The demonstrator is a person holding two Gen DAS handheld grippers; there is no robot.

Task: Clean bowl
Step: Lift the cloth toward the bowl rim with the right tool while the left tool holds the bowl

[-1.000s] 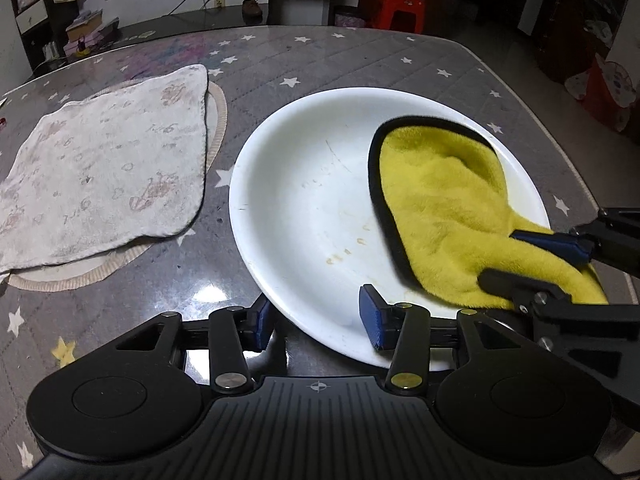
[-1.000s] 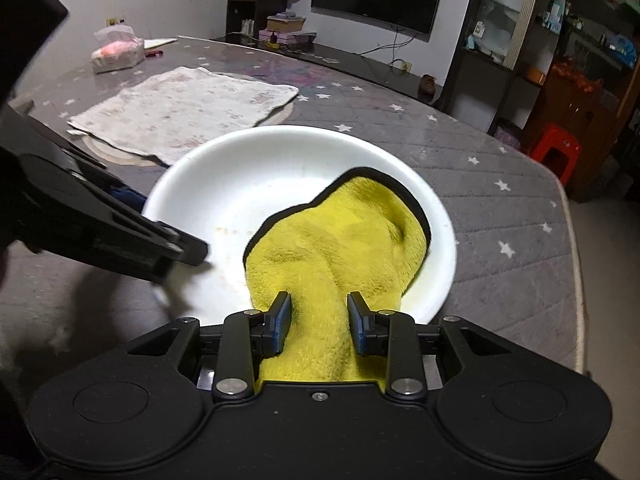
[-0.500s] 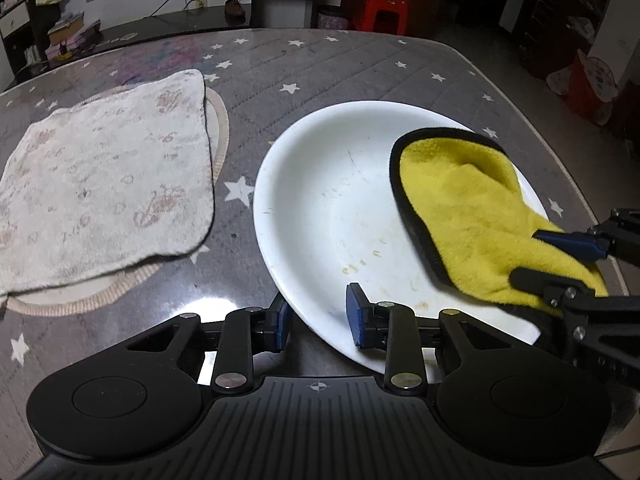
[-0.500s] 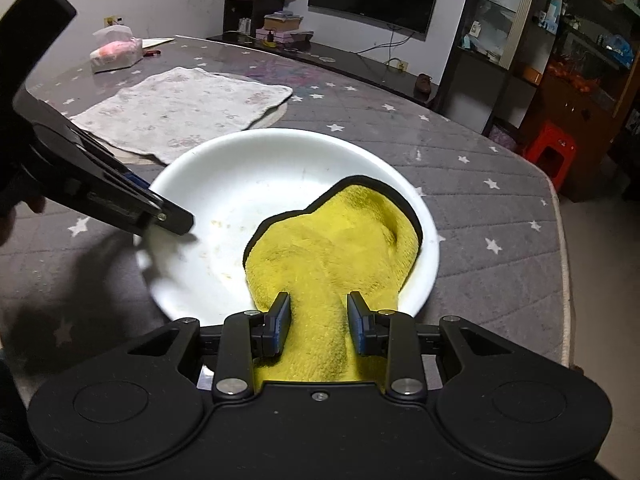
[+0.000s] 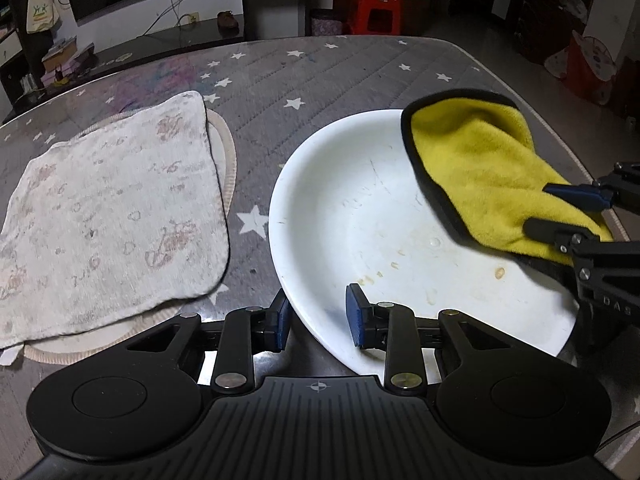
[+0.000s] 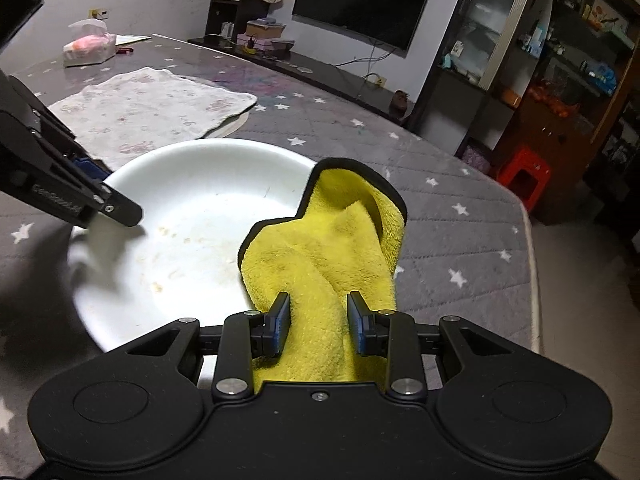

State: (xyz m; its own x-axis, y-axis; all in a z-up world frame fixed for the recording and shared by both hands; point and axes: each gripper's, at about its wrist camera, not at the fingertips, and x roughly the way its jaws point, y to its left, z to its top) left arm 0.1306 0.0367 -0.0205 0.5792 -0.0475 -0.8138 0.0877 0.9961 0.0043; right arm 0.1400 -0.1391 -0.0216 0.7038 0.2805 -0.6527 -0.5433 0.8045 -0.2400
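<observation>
A shallow white ceramic bowl (image 5: 360, 216) sits on the grey star-printed quilted tablecloth (image 5: 320, 76), toward the right half of the table in the left wrist view. Its inner surface carries small brownish-yellow food specks (image 5: 499, 272) near the centre and the near side.

Left gripper (image 5: 320, 318): its blue-padded jaws straddle the bowl's near-left rim — one pad outside the wall, one inside, rim between them. Whether the pads actually press the rim cannot be told from these views. In the right wrist view the same gripper (image 6: 116, 210) appears at the left, its black tip at the bowl's left rim.

Right gripper (image 6: 318, 322): jaws pinched on a bunched end of a yellow microfibre cloth with black edging (image 6: 332, 248). The cloth spreads forward from the jaws, lies over the right part of the bowl and drapes across its far-right rim; a fold stands up at the far end. In the left wrist view the cloth (image 5: 480, 172) covers the bowl's right side, with the right gripper (image 5: 572, 212) entering from the right edge.

Left of the bowl, well apart: a pale patterned square towel (image 5: 108, 216), flat, lying over a round beige mat (image 5: 228, 148) whose edge shows beyond the towel's right side.
</observation>
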